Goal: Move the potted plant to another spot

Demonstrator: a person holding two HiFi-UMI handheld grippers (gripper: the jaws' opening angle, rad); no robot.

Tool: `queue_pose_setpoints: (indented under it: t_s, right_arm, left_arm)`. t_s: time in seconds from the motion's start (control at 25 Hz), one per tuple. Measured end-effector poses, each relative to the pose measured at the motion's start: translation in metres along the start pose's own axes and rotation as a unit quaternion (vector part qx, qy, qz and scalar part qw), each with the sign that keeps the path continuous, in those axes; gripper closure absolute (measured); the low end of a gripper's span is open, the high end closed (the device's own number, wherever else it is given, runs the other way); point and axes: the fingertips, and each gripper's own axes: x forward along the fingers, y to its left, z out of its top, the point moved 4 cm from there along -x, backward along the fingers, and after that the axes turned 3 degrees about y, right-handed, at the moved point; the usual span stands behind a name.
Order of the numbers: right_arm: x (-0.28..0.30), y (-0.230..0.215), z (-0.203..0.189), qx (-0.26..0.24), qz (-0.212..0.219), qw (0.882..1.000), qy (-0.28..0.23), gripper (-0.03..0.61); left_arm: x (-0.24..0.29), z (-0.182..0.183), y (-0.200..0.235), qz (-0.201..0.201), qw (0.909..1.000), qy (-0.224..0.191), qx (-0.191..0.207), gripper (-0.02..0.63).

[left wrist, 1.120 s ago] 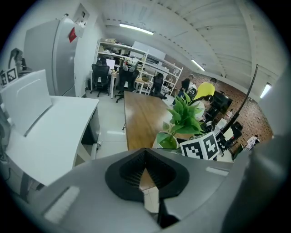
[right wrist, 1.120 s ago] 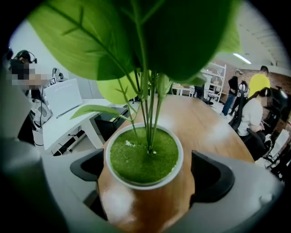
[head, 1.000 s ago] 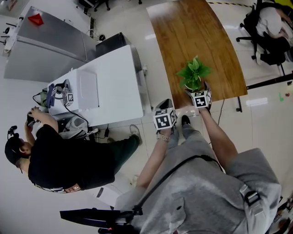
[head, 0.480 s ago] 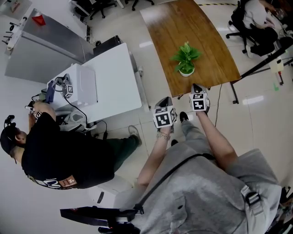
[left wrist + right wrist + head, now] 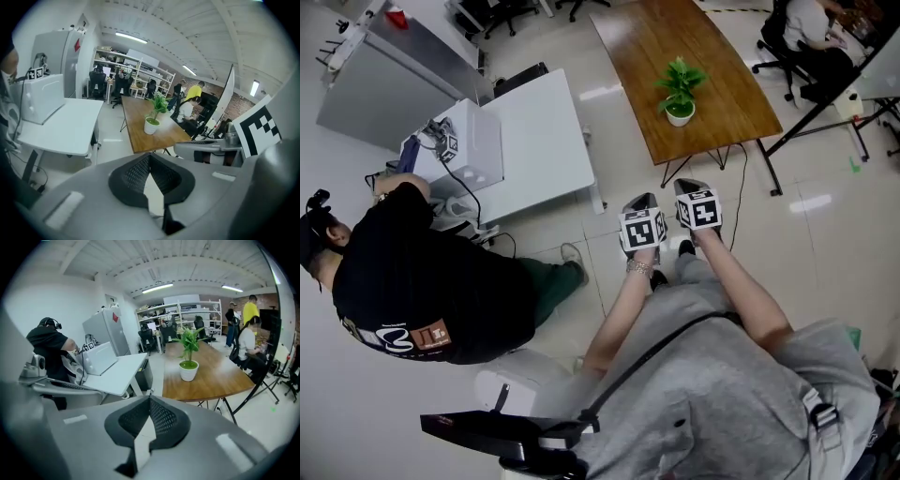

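The potted plant (image 5: 680, 94), green leaves in a white pot, stands upright on the brown wooden table (image 5: 712, 56), near its front edge. Both grippers hang over the floor on the near side of the table, well apart from the pot. My left gripper (image 5: 639, 200) is shut with nothing in it. Just to its right, my right gripper (image 5: 687, 185) is also shut and empty. In the left gripper view the plant (image 5: 152, 123) shows beyond the closed left gripper (image 5: 150, 155). In the right gripper view the plant (image 5: 189, 369) stands straight ahead of the closed right gripper (image 5: 150, 398).
A white desk (image 5: 544, 155) with a white box (image 5: 473, 145) stands left of the table. A person in black (image 5: 422, 281) bends at its near left. A grey cabinet (image 5: 380, 89) is behind. Another person sits on an office chair (image 5: 811, 37) at the table's right.
The right gripper was against the plant pot a second ago; now it is clear of it. Both grippers have drawn back from the table, and the plant stays there.
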Motion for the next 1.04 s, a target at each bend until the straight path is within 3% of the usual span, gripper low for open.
queue_pose_setpoints:
  t_s: [0.2, 0.64, 1.04]
  right_arm:
    - [-0.015, 0.015, 0.019, -0.011, 0.030, 0.999, -0.015, 0.578]
    - [-0.030, 0.027, 0.032, -0.032, 0.073, 0.996, -0.027, 0.578]
    - [-0.039, 0.018, 0.034, -0.037, 0.097, 0.994, -0.032, 0.578]
  left_arm:
    - [-0.013, 0.020, -0.018, -0.011, 0.9992, -0.029, 0.025, 0.598]
    - [-0.002, 0.016, -0.038, -0.023, 0.9990, -0.031, 0.024, 0.598]
    - [0.002, 0.017, -0.050, -0.006, 0.9988, -0.038, 0.030, 0.598]
